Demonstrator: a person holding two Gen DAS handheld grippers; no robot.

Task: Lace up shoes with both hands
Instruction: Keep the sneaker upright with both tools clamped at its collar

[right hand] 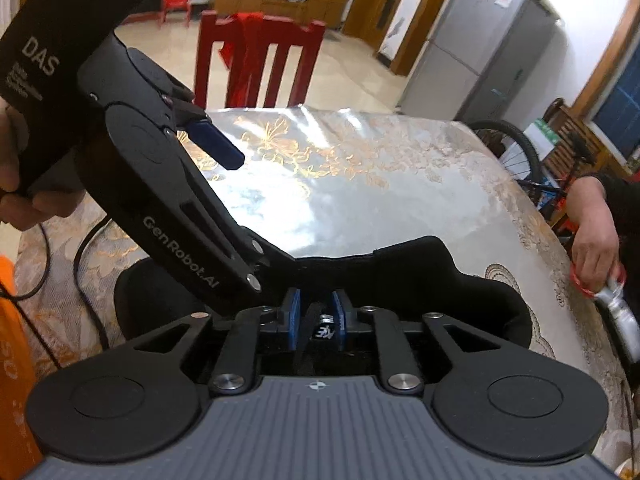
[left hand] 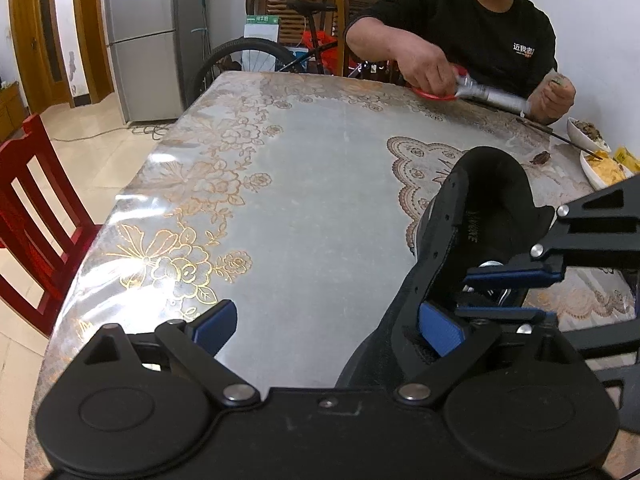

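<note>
A black shoe [left hand: 480, 208] lies on the flowered table cover [left hand: 320, 200], its mouth facing me. My left gripper [left hand: 328, 328] stands wide open; its right pad [left hand: 440, 330] rests against the shoe's eyelet flap, and its left pad hangs over bare table. In the right wrist view the left gripper [right hand: 236, 208] comes in from the upper left, one finger dipping into the shoe's collar [right hand: 440, 268]. My right gripper [right hand: 317, 318] sits low in the shoe's mouth, pads a little apart. A black strip [right hand: 312, 320], lace or tongue, stands between them without being pinched.
A person sits at the far side holding a red-handled tool [left hand: 436, 94] and a silver tube [left hand: 496, 98]. Food bowls [left hand: 600, 168] stand at the right edge. A red chair [left hand: 28, 200] is at the left side, a black cable [right hand: 80, 264] trails over the cover.
</note>
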